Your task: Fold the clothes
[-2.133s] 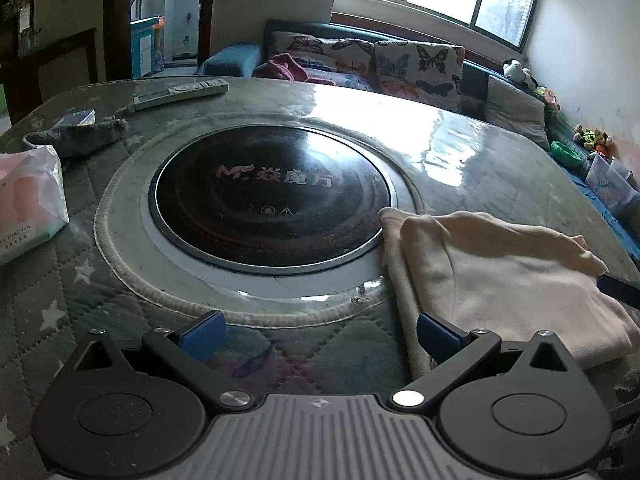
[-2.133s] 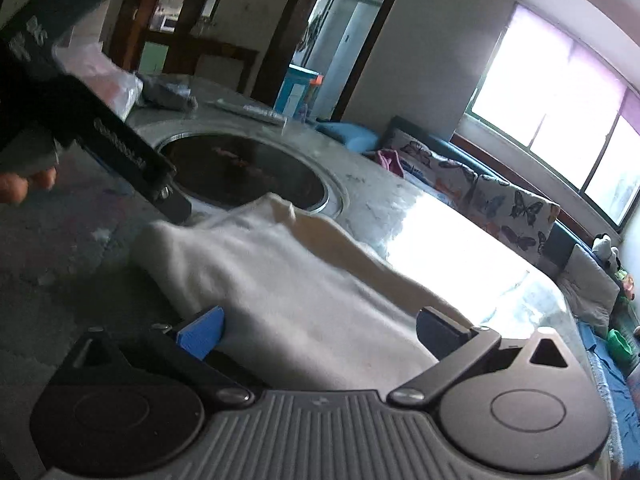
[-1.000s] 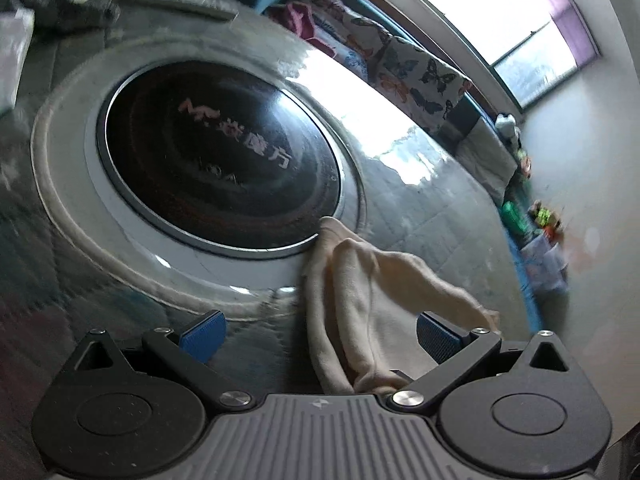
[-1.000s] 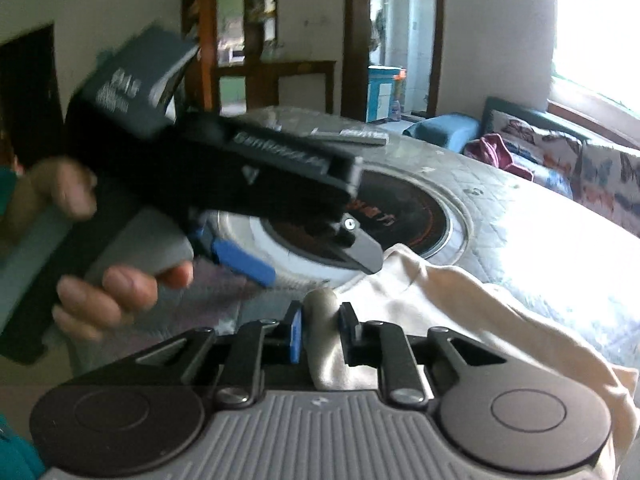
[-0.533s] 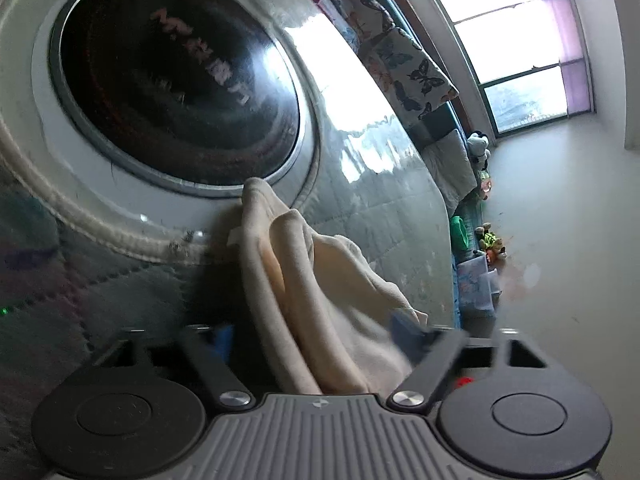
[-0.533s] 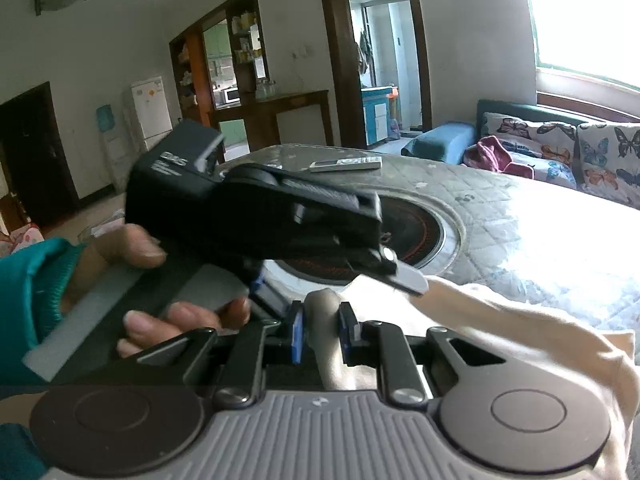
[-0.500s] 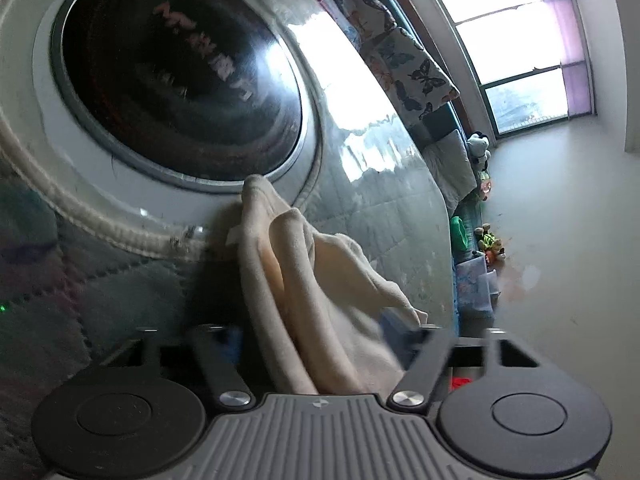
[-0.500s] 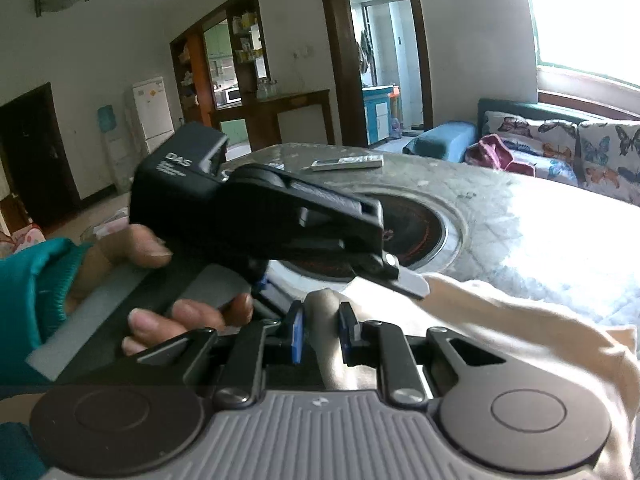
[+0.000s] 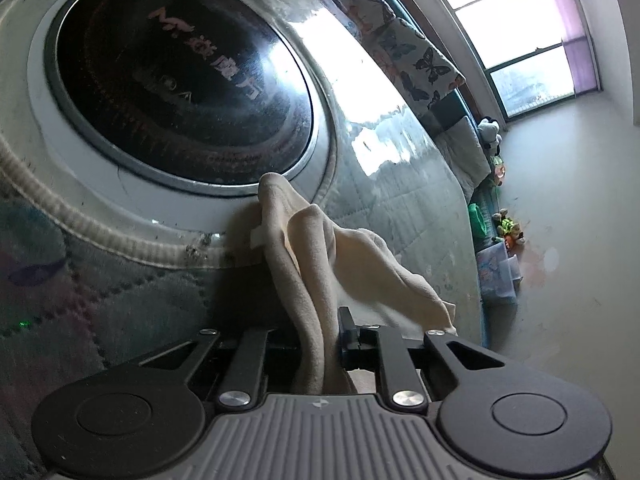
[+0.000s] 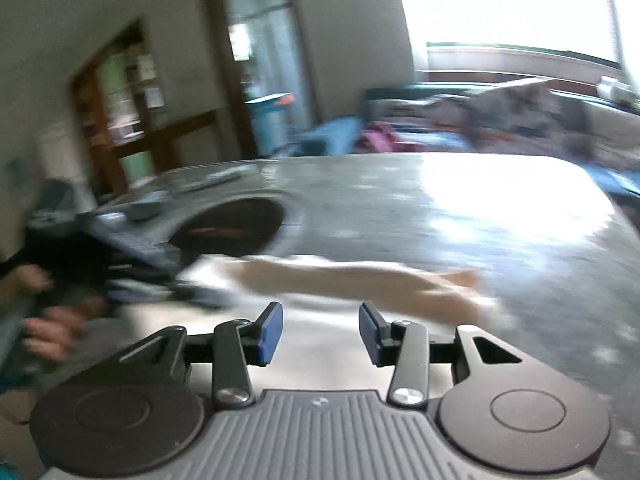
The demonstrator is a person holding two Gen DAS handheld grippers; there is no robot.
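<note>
A cream garment (image 9: 320, 248) lies folded on the quilted table cover beside the round black cooktop (image 9: 180, 76). My left gripper (image 9: 320, 340) is shut on a bunched edge of the garment, which runs up between its jaws. In the blurred right wrist view the garment (image 10: 360, 280) stretches across the table just beyond my right gripper (image 10: 318, 332), which is open and empty above the cloth. The left gripper (image 10: 132, 276) and the hand holding it show at the left, at the garment's left end.
The table (image 10: 460, 216) has a raised cream ring (image 9: 100, 220) around the cooktop. A sofa with butterfly cushions (image 9: 404, 44) runs behind the table, with toys and boxes (image 9: 500, 248) on the floor by the wall. A doorway (image 10: 260, 64) is beyond.
My left gripper has shut on the garment's edge. My right gripper has let go of the garment, opened and pulled back to the right; its view is motion-blurred.
</note>
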